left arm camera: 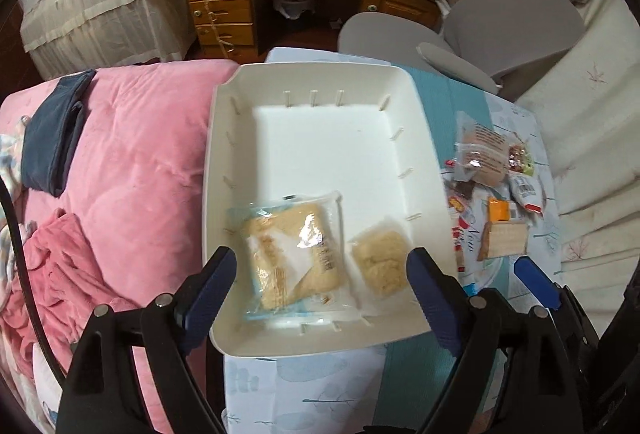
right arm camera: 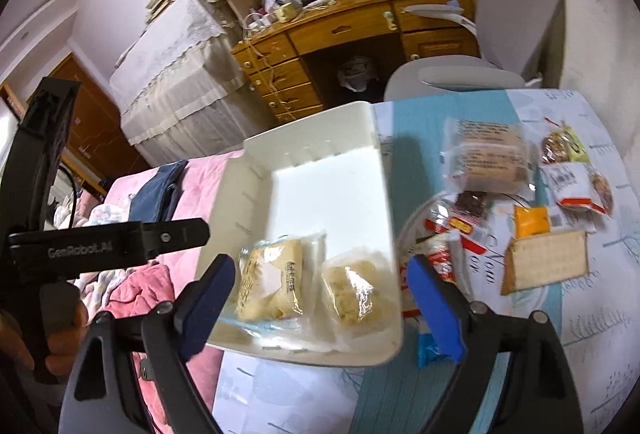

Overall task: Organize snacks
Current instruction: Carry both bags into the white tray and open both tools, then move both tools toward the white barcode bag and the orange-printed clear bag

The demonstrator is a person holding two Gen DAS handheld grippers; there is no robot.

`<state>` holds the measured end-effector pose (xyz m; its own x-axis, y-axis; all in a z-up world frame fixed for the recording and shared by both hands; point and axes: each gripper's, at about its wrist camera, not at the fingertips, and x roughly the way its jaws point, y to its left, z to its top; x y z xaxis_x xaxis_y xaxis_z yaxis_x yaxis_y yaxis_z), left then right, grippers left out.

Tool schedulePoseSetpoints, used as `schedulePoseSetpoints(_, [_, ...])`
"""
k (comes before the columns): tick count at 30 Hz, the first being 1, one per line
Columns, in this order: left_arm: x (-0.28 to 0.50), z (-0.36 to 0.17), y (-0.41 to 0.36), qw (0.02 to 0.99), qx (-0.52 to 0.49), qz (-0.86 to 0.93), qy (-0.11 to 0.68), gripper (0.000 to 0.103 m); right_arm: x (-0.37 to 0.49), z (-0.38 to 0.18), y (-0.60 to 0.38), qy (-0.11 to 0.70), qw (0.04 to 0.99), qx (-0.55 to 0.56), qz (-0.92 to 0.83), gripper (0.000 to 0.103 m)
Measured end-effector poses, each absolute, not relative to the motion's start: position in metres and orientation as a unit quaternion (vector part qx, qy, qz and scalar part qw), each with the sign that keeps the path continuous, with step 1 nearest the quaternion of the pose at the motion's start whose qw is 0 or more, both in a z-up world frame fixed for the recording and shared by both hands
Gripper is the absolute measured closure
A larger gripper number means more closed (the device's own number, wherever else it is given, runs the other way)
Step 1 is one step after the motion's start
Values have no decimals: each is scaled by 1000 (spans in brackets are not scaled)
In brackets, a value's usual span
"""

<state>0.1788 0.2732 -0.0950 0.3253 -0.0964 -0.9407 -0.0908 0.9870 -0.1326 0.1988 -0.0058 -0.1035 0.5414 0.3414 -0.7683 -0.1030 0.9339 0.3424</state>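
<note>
Only the right wrist view is showing the left gripper (right arm camera: 176, 234) from outside, hanging over the pink bed (right arm camera: 192, 186) with a hand (right arm camera: 60, 338) gripping its handle. Both grippers are hovering above the white tray (left arm camera: 224, 154) on the table (left arm camera: 320, 386), fingers spread wide and holding nothing. Two wrapped pastries (left arm camera: 292, 258) are lying in the tray's near end, between the left gripper's fingers (left arm camera: 208, 286). The right gripper (right arm camera: 320, 298) is framing them too, while the loose snacks (right arm camera: 536, 218), somewhat blurred, are lying right of the tray.
</note>
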Motion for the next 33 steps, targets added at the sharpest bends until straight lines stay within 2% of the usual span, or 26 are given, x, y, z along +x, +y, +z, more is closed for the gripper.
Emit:
schedulePoseSetpoints(18, [186, -64, 137, 825, -71, -93, 553, 17, 180, -94, -138, 453, 878, 143, 54, 15])
schedulePoseSetpoints(33, [232, -99, 13, 800, -69, -89, 589, 17, 205, -108, -247, 451, 888, 58, 60, 15])
